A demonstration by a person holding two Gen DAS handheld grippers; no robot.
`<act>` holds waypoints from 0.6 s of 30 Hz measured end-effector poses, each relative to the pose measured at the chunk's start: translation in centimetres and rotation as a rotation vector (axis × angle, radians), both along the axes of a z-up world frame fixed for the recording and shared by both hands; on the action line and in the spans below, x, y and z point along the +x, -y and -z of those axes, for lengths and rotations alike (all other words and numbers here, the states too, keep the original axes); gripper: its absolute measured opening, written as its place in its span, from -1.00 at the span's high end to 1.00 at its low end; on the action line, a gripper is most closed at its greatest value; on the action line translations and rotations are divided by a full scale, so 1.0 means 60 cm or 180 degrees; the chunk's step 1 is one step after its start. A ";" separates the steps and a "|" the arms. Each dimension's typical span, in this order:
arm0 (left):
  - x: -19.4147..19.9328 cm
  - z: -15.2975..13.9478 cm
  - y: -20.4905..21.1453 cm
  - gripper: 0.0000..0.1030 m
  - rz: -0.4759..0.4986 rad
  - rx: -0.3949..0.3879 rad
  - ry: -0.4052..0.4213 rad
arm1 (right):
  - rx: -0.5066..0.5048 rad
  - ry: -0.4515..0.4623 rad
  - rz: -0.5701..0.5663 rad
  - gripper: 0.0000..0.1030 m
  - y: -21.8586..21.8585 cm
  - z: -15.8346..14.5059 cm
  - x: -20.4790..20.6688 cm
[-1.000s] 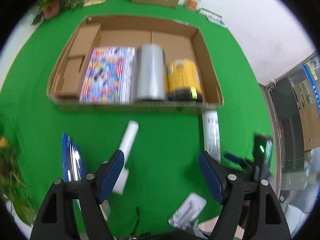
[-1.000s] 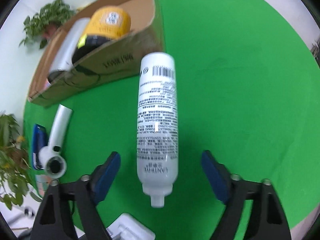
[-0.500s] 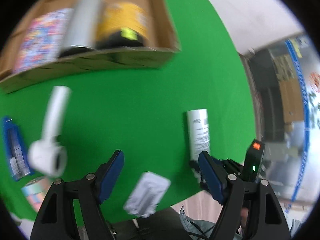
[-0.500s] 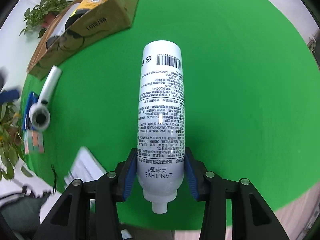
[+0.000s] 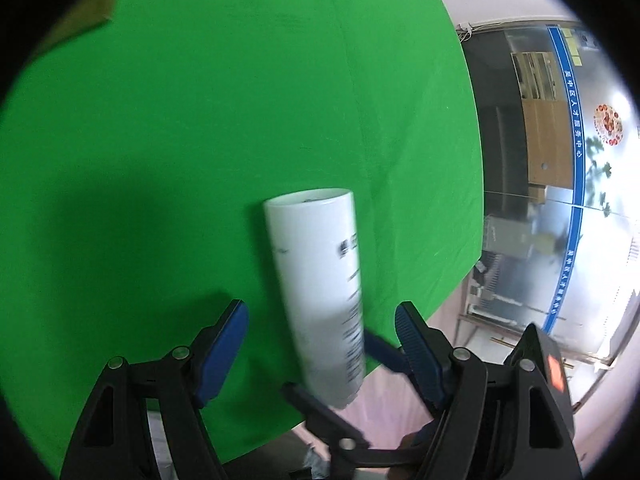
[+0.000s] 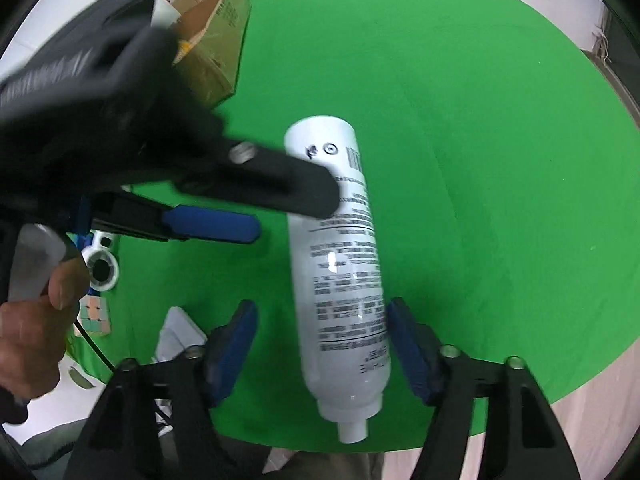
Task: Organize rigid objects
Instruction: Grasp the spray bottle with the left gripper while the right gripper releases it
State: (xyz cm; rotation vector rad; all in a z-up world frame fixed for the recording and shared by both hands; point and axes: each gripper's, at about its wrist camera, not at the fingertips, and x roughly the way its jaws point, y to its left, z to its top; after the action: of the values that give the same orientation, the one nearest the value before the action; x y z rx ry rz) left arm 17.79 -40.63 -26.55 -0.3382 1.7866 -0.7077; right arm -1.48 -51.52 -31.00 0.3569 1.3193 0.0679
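Observation:
A white bottle [image 6: 340, 272] with black print lies lengthwise on the green cloth [image 6: 460, 160], its cap end at the table's front edge. My right gripper [image 6: 320, 306] straddles its lower body. The jaws are opening: the left pad stands clear and the right pad sits close to the bottle's side. My left gripper [image 6: 290, 212] reaches in from the left over the bottle's far end. In the left wrist view the bottle [image 5: 320, 280] stands between the open left gripper [image 5: 320, 308] pads with a gap on each side. The right gripper's fingers [image 5: 382, 354] show behind it.
A cardboard box [image 6: 216, 60] stands at the back left, with its corner [image 5: 92, 12] also in the left wrist view. A white handheld appliance [image 6: 102, 268], a colour cube [image 6: 94, 312] and a white packet [image 6: 176, 332] lie at the left. A hand [image 6: 32, 320] grips the left tool.
My left gripper swung right and down from facing the box until it straddles the bottle. My right gripper closed on the bottle, then its jaws parted again.

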 end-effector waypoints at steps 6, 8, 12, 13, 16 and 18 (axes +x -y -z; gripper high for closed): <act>-0.009 0.016 0.033 0.08 0.0210 0.0216 -0.0031 | 0.0087 -0.0116 0.0002 0.17 0.008 0.011 0.002; -0.010 0.019 0.027 0.15 0.0234 0.0256 -0.0030 | 0.0085 -0.0144 -0.0002 0.18 0.005 0.010 0.002; 0.000 -0.013 0.006 0.15 0.0177 0.0256 0.0054 | 0.0156 -0.0099 0.0011 0.18 0.009 -0.016 0.009; 0.005 -0.033 -0.001 0.15 0.0141 0.0240 0.0129 | 0.0154 -0.0020 -0.0001 0.18 0.009 -0.035 0.015; 0.034 -0.123 -0.027 0.16 0.0064 0.0196 0.0517 | 0.0165 0.0255 -0.0056 0.18 0.007 -0.102 0.040; 0.062 -0.187 -0.052 0.16 -0.0028 0.0176 0.0796 | 0.0167 0.0506 -0.0119 0.18 -0.004 -0.158 0.073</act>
State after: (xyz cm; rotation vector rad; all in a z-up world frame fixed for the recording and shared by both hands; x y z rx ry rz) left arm 21.54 -37.53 -15.33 -0.2103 1.5631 -0.6626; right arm 2.89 -51.28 -21.54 0.3641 1.1685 0.1596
